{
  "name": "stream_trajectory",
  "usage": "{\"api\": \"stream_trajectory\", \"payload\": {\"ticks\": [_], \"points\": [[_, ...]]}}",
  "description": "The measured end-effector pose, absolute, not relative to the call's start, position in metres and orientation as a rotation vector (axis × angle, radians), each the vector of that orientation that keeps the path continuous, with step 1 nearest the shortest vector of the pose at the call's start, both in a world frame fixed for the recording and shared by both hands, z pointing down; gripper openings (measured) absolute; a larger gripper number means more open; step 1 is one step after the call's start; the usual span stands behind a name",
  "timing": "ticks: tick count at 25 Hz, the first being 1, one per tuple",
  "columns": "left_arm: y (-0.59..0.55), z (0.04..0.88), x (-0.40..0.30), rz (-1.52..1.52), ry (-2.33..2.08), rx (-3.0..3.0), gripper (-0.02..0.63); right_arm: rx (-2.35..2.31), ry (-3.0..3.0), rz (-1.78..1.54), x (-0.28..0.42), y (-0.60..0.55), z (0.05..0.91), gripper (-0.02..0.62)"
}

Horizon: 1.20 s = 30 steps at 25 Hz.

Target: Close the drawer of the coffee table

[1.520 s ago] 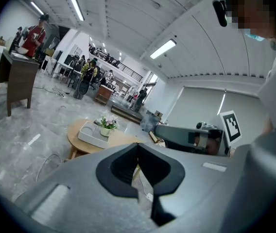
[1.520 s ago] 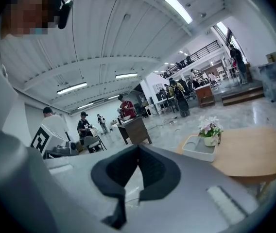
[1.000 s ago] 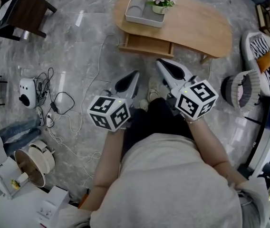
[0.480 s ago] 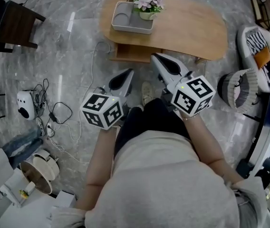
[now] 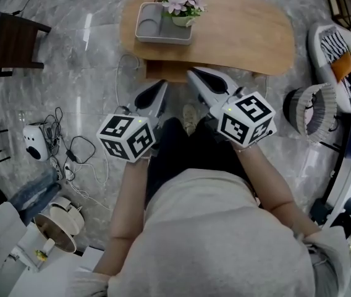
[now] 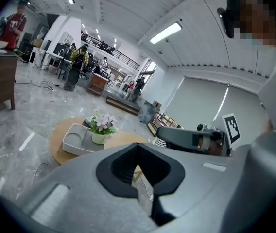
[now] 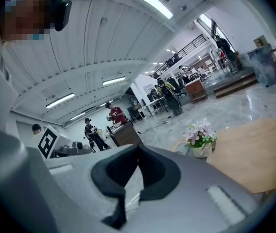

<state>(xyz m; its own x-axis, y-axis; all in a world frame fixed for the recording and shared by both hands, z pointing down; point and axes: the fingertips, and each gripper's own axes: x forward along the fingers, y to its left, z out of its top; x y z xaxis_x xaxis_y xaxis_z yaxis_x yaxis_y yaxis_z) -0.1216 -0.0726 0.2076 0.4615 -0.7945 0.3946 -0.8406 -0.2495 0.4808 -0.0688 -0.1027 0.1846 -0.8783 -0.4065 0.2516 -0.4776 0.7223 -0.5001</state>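
The oval wooden coffee table [image 5: 237, 33] stands at the top of the head view. Its drawer [image 5: 166, 71] sticks out from under the near edge, open. My left gripper [image 5: 161, 85] is shut and empty, its tip just short of the drawer front. My right gripper [image 5: 191, 74] is also shut and empty, its tip at the drawer's right end; I cannot tell whether it touches. In the left gripper view the shut left gripper [image 6: 138, 145] points at the table [image 6: 58, 137]. In the right gripper view the shut right gripper [image 7: 138, 147] has the table [image 7: 257, 149] to its right.
A white tray [image 5: 162, 25] and a flower pot [image 5: 181, 6] stand on the table's left end. Cables [image 5: 70, 148] and a white device [image 5: 34, 142] lie on the floor at left. A dark side table [image 5: 12, 42] stands far left, a round basket [image 5: 311, 111] at right.
The person has stepped toward the table. Both shut grippers have come closer to the open drawer, which now lies right at their tips.
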Motion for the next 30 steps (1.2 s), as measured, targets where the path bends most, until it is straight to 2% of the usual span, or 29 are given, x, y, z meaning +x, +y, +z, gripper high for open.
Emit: {"api": "stream_trajectory", "payload": {"ticks": [17, 23, 30], "points": [[-0.105, 0.249, -0.136, 0.152, -1.226, 2.049, 0.002, 0.73, -2.668, 0.99, -0.091, -0.108, 0.237, 0.002], [-0.094, 0.29, -0.142, 0.219, -1.158, 2.004, 0.002, 0.752, -2.625, 1.044, -0.103, -0.109, 0.263, 0.002], [-0.1, 0.335, -0.145, 0.19, -1.136, 1.943, 0.002, 0.797, -2.569, 1.053, -0.085, -0.124, 0.304, 0.002]]}}
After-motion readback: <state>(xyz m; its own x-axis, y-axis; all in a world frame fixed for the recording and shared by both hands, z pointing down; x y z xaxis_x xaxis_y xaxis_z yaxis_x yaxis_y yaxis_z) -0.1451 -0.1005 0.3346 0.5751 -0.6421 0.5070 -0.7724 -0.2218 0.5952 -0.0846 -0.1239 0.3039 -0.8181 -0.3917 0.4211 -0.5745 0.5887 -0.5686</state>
